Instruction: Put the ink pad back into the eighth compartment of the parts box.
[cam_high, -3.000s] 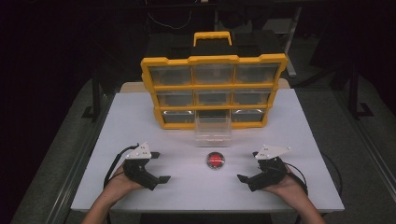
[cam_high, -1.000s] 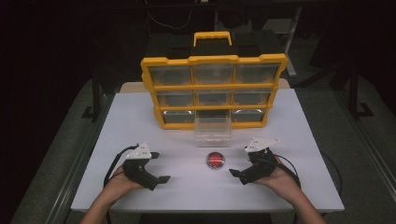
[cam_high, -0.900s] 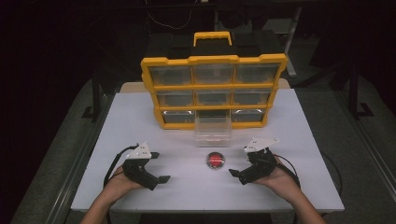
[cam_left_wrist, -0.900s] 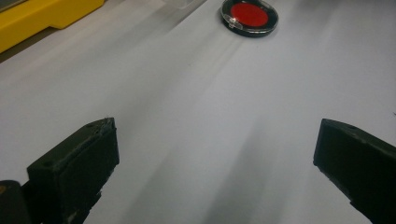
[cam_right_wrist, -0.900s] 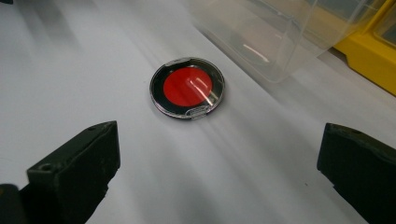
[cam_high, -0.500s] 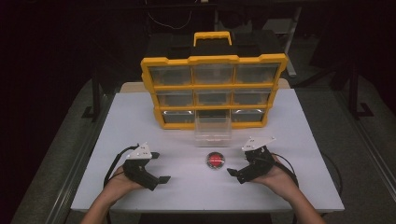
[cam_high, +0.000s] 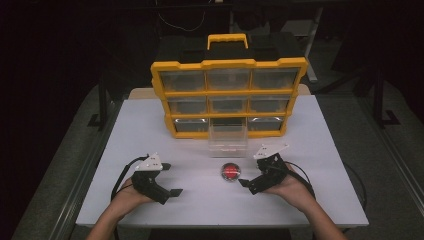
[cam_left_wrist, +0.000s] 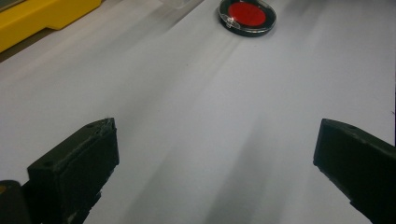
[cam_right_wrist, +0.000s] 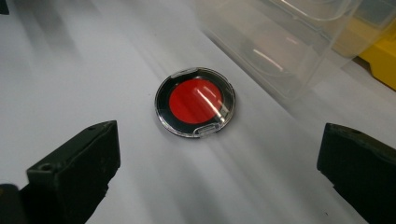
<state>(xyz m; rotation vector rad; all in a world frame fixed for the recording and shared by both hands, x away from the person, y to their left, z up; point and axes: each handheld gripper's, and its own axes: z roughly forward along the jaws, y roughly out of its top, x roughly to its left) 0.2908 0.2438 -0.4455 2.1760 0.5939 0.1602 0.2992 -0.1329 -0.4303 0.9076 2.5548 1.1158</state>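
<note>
With jaws wide apart, the right gripper (cam_high: 247, 183) was judged poised to close on the red-filled round case (cam_high: 230, 172) lying near the table's (cam_high: 150, 125) front edge, the left gripper (cam_high: 170, 179) likewise held apart and empty.

A white table (cam_high: 150, 125) stands lit in an otherwise dark room, its top bright against the gloom. Grey floor (cam_high: 385, 150) shows at three and nine o'clock, and at twelve o'clock dim metal frames (cam_high: 315, 35) and a hanging cable (cam_high: 182, 22) fade into black.
</note>
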